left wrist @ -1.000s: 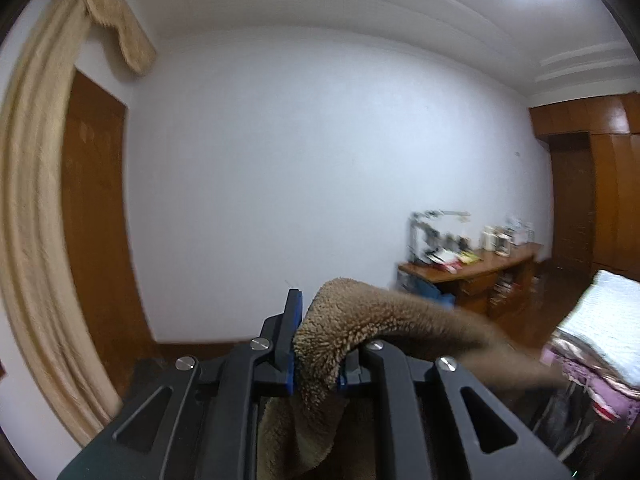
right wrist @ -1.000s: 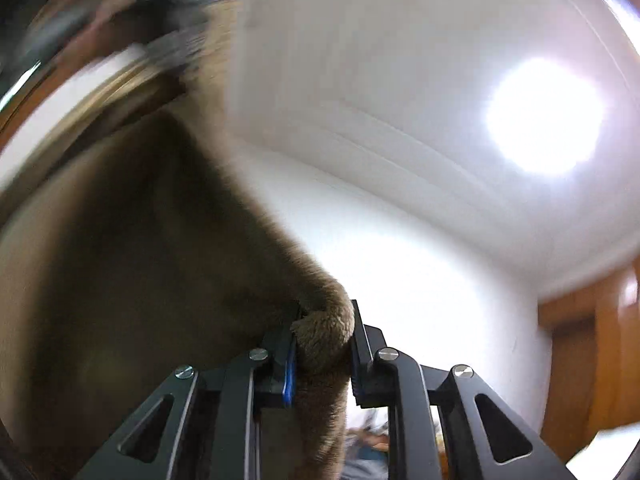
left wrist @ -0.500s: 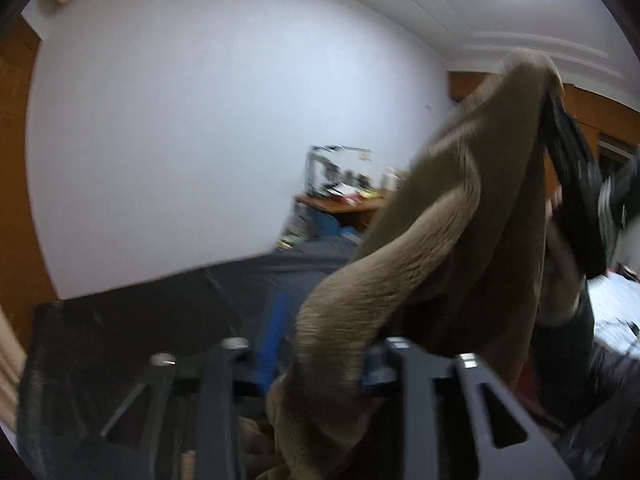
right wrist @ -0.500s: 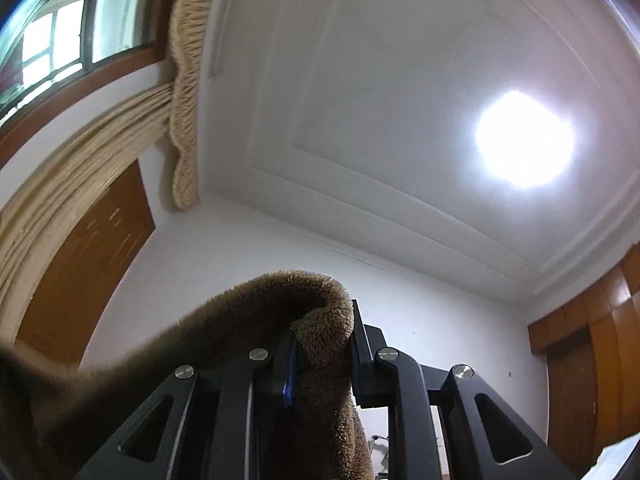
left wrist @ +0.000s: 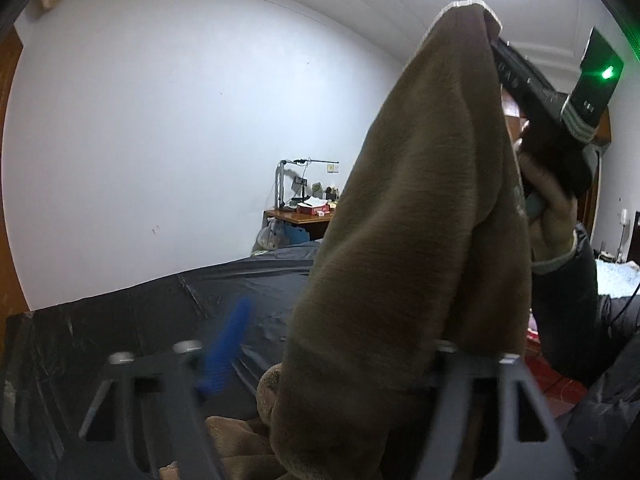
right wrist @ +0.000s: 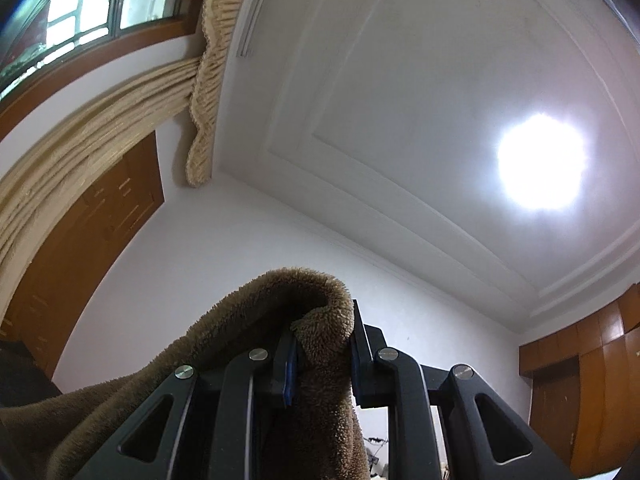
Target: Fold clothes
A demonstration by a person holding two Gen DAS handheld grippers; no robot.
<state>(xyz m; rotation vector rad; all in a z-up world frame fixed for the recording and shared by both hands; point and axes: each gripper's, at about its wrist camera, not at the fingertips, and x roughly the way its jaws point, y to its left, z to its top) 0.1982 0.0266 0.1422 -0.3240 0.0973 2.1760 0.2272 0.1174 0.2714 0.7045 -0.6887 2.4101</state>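
Between left tongs point(left wrist: 320, 364) — just closing — brown garment point(left wrist: 420, 220) now hangs lower.

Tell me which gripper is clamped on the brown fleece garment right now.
The right gripper: the brown fleece garment is pinched between its pads and hangs from it, held high. The left gripper has just been closing, but its blue pad stands clear of the fabric.

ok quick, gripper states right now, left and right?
Left gripper: open; fingers have just been closing, brown fleece garment between them, not pinched.
Right gripper: shut on the same garment.
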